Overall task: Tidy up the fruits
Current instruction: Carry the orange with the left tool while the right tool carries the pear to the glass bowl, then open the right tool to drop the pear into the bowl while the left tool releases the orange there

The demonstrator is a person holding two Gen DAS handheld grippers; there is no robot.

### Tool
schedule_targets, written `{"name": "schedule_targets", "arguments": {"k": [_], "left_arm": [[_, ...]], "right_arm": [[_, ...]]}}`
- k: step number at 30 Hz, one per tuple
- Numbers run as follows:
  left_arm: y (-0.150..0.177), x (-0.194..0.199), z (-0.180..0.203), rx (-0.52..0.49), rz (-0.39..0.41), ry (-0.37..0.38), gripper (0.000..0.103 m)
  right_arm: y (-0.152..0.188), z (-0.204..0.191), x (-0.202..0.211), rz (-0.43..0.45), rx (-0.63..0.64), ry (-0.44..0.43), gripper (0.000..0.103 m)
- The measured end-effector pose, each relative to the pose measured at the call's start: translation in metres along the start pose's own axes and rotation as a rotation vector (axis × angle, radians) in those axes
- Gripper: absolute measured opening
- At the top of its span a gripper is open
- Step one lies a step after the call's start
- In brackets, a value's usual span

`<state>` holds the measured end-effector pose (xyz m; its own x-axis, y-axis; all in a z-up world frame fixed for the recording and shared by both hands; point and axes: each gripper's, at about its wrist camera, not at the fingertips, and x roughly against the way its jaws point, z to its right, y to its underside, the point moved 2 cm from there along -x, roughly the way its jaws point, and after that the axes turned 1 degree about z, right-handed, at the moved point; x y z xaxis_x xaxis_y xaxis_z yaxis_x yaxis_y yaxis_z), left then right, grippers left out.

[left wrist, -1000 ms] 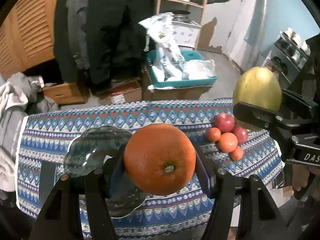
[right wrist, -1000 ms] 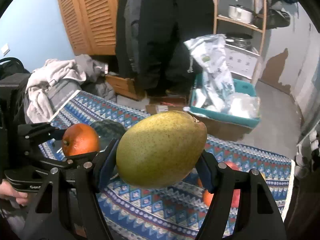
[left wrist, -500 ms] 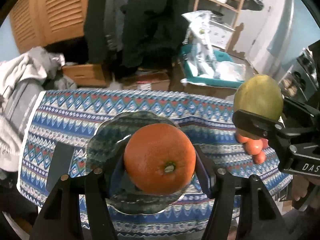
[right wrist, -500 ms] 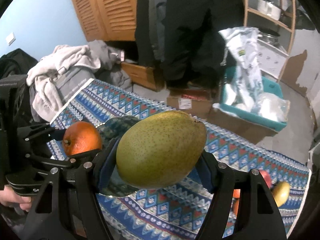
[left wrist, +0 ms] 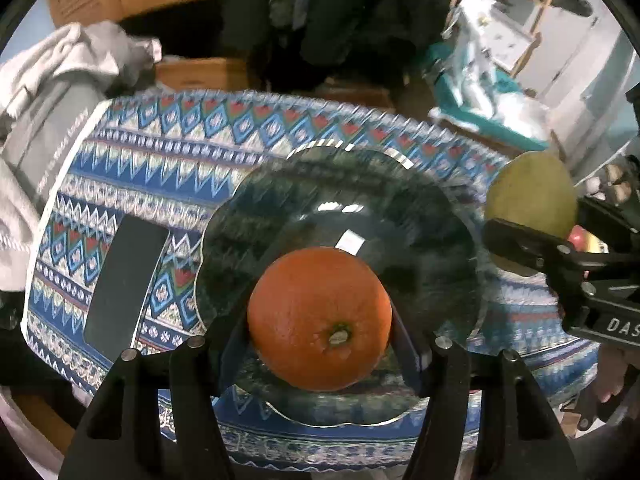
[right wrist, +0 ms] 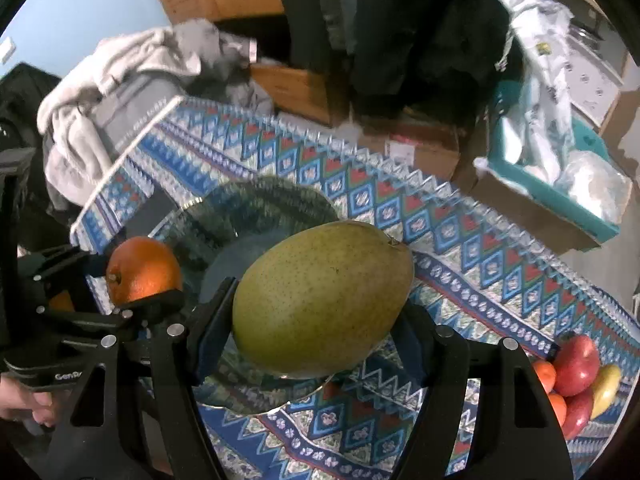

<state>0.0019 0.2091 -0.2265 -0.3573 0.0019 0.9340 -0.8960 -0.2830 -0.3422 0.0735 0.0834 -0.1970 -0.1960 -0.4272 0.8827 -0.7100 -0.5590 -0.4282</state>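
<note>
My left gripper (left wrist: 320, 320) is shut on an orange (left wrist: 319, 318) and holds it above the near part of a dark glass plate (left wrist: 360, 184) on the patterned tablecloth. My right gripper (right wrist: 320, 300) is shut on a green mango (right wrist: 322, 298) and holds it above the plate's right edge (right wrist: 260, 196). The mango (left wrist: 530, 196) and right gripper show at the right of the left wrist view. The orange (right wrist: 142, 270) and left gripper show at the left of the right wrist view.
A pile of red apples, small oranges and a yellow fruit (right wrist: 576, 376) lies at the table's right end. A black flat object (left wrist: 124, 280) lies left of the plate. Grey clothes (right wrist: 120, 80) are heaped beyond the left edge. A teal bin (right wrist: 560, 168) sits on the floor behind.
Both grippers moved left and down toward the plate, each still holding its fruit. The plate now fills the view under the orange, and the fruit pile has slid off to the right.
</note>
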Motion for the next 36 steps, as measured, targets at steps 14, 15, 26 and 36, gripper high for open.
{"name": "schedule_targets", "arguments": {"k": [14,15,26,36], "left_arm": [[0.023,-0.043,-0.007,0.008,-0.128,-0.019,0.065],[0.025,-0.046,-0.007,0.011,-0.138,-0.015,0.065],[0.039,-0.067,-0.007,0.019,-0.197,-0.006,0.066],[0.031,-0.048,0.006,-0.025,-0.144,-0.052,0.072]], "right_arm": [[0.028,-0.015,-0.053,-0.150,0.059,-0.016,0.072],[0.029,-0.014,-0.055,-0.159,0.057,-0.015,0.072],[0.028,-0.008,-0.058,-0.166,0.013,-0.053,0.072],[0.020,0.002,-0.043,-0.123,-0.021,-0.065,0.067]]}}
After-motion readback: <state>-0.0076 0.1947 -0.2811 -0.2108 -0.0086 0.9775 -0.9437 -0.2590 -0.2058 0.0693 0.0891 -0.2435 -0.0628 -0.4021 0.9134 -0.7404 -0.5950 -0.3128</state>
